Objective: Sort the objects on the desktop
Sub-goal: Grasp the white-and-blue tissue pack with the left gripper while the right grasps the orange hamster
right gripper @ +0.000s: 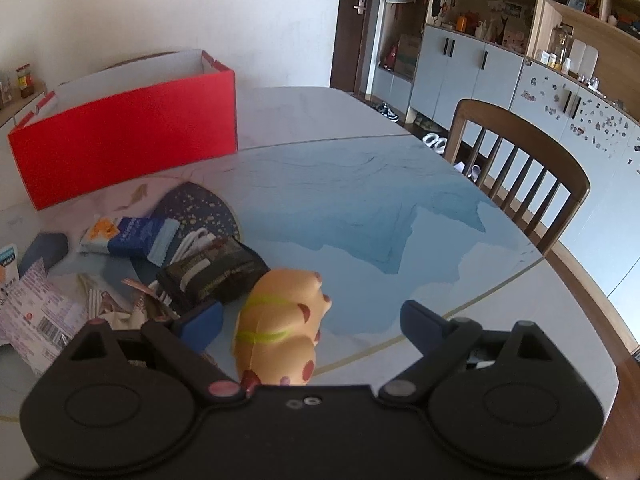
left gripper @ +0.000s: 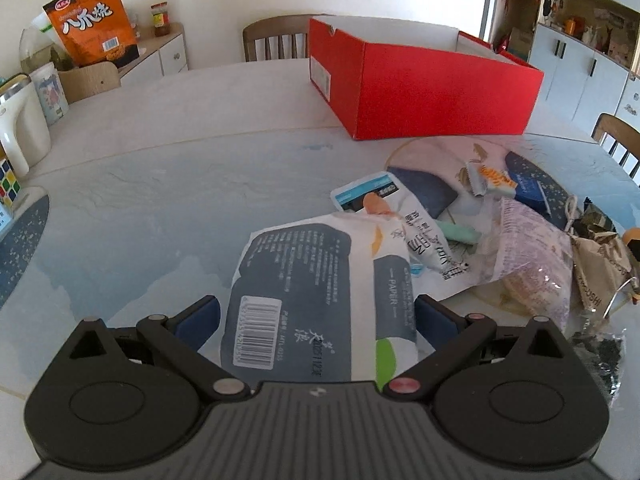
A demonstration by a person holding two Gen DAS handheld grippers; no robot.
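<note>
Ahead of both sets of jaws sits the red box (left gripper: 424, 88), open-topped and well beyond the clutter. The tissue pack (left gripper: 320, 300) lies between the left gripper (left gripper: 316, 316)'s wide-spread fingers, not clamped. The spotted toy (right gripper: 280, 332) lies between the right gripper (right gripper: 310, 320)'s wide fingers, nearer its left one. Closing off-centre could probably nudge the toy sideways; the soft pack may crumple and slip.
</note>
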